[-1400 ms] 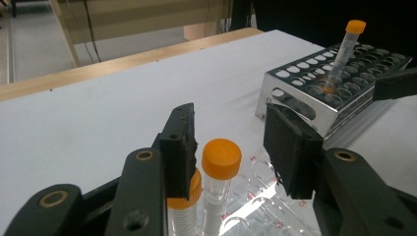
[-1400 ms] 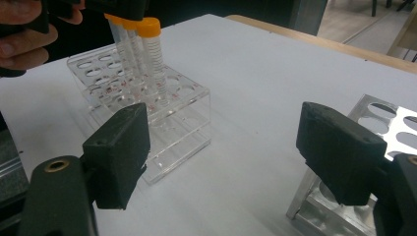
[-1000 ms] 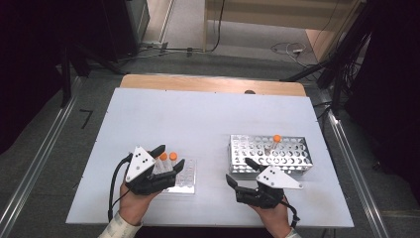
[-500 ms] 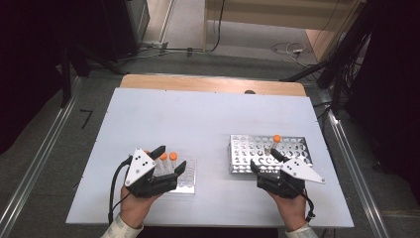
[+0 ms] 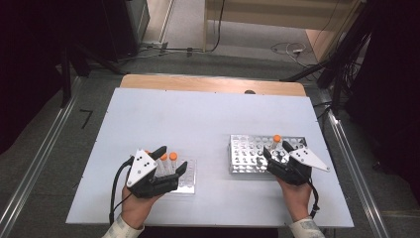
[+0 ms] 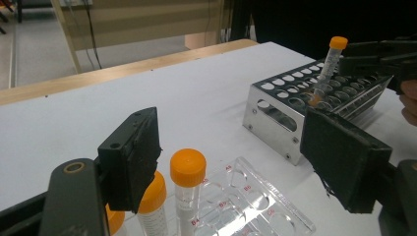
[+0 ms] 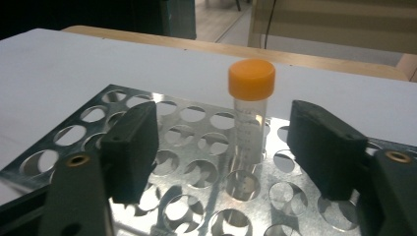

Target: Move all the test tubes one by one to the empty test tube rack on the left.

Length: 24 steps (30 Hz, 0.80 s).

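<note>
- Orange-capped tube (image 5: 276, 144) in the metal rack (image 5: 247, 161), high view: it stands upright in a hole toward the far side of the rack. Your right gripper (image 5: 274, 157) sits at the rack's near right edge, so the tube lies just ahead of its tips. Your left gripper (image 5: 171, 159) is well apart from the rack, over the clear tray (image 5: 190, 181) with its own capped tubes (image 5: 173, 161).
- Left gripper view: the orange-capped tube (image 6: 328, 64) rises from the metal rack (image 6: 275, 118), its long axis close to vertical with a slight lean. The right gripper (image 6: 378, 58) is beside the cap, level with the tube's upper part. Your left gripper (image 6: 236, 162) has its jaws wide apart and holds nothing; two capped tubes (image 6: 188, 191) stand in the clear tray (image 6: 255, 206) just below it.
- Right gripper view: the orange-capped tube (image 7: 250, 115) stands between and beyond your right gripper's (image 7: 226, 147) two jaws, which are spread wide and clear of it on both sides. The tube's base rests in a hole of the metal rack (image 7: 74, 142). Judged from this, the right hand is nearer, and a short advance along the jaws would bring the tube between the pads.
</note>
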Motion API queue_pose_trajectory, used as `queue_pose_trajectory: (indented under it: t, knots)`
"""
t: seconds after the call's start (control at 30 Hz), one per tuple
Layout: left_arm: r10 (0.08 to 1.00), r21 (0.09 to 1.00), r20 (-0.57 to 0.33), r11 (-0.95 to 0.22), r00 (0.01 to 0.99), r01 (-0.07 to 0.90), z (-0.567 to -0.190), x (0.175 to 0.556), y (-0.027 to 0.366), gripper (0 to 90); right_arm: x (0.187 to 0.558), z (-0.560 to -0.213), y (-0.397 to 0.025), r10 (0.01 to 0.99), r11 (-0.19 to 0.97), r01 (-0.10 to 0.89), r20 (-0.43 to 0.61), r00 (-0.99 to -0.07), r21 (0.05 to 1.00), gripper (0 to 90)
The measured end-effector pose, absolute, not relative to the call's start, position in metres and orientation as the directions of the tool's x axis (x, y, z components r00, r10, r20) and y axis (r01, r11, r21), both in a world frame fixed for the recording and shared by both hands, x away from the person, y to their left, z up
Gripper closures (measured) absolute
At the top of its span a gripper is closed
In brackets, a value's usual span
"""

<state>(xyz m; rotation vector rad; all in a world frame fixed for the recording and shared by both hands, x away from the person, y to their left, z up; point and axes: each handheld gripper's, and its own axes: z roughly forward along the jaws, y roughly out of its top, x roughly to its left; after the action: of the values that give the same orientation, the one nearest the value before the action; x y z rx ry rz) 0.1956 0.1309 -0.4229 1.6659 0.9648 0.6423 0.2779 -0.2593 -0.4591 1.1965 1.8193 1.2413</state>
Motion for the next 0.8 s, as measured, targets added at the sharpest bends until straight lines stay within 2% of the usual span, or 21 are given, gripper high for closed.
queue_pose_trajectory:
  t: [0.17,0.33,0.63,0.8]
  knots:
    - [0.846,0.953,-0.049,-0.119,0.531,0.279,-0.423,0.195,0.131,23.6,0.289,-0.465,-0.259,0.925,0.154,0.352,-0.01,-0.38,0.923,36.5]
    - [0.844,0.952,-0.053,-0.119,0.533,0.282,-0.424,0.196,0.13,24.0,0.294,-0.468,-0.26,0.931,0.154,0.368,-0.011,-0.364,0.917,49.7]
    - [0.844,0.951,-0.051,-0.122,0.534,0.283,-0.425,0.196,0.13,24.2,0.296,-0.47,-0.259,0.935,0.174,0.37,-0.036,-0.352,0.913,67.3]
    - [0.844,0.951,-0.051,-0.122,0.534,0.284,-0.425,0.196,0.13,24.3,0.295,-0.469,-0.259,0.936,0.178,0.356,-0.047,-0.348,0.917,71.1]
